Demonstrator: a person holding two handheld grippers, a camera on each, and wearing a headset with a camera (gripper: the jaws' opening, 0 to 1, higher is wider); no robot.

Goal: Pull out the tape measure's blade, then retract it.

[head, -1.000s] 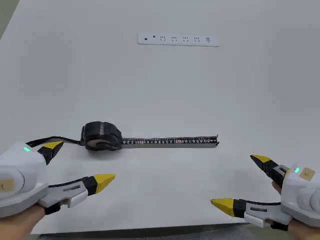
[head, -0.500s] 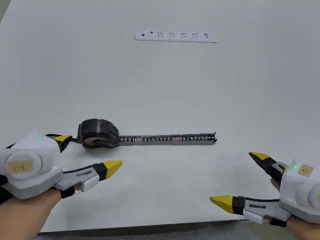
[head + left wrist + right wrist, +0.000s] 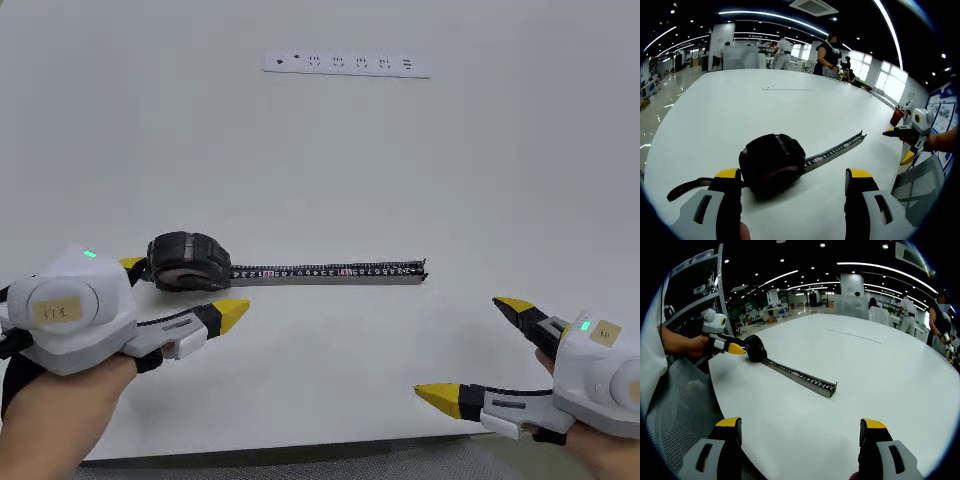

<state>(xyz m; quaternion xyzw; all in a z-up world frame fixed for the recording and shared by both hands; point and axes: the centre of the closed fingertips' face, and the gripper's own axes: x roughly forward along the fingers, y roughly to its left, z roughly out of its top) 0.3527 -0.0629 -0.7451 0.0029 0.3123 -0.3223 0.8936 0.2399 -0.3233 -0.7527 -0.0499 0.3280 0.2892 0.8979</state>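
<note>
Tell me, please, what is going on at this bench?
A person works at a white table with a gripper in each hand. The tape measure lies on it, blade pulled out flat. The left gripper is open, jaws either side of the case, not clamped. The right gripper hovers open, apart from the blade's tip.

Head view looks down; gripper views face the tape measure (image 3: 190,262) from opposite ends.

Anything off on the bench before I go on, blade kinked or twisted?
Nothing stands out. The tape measure case rests on the table, its blade lying straight and flat. The power strip lies beyond. Left gripper and right gripper are open.
</note>
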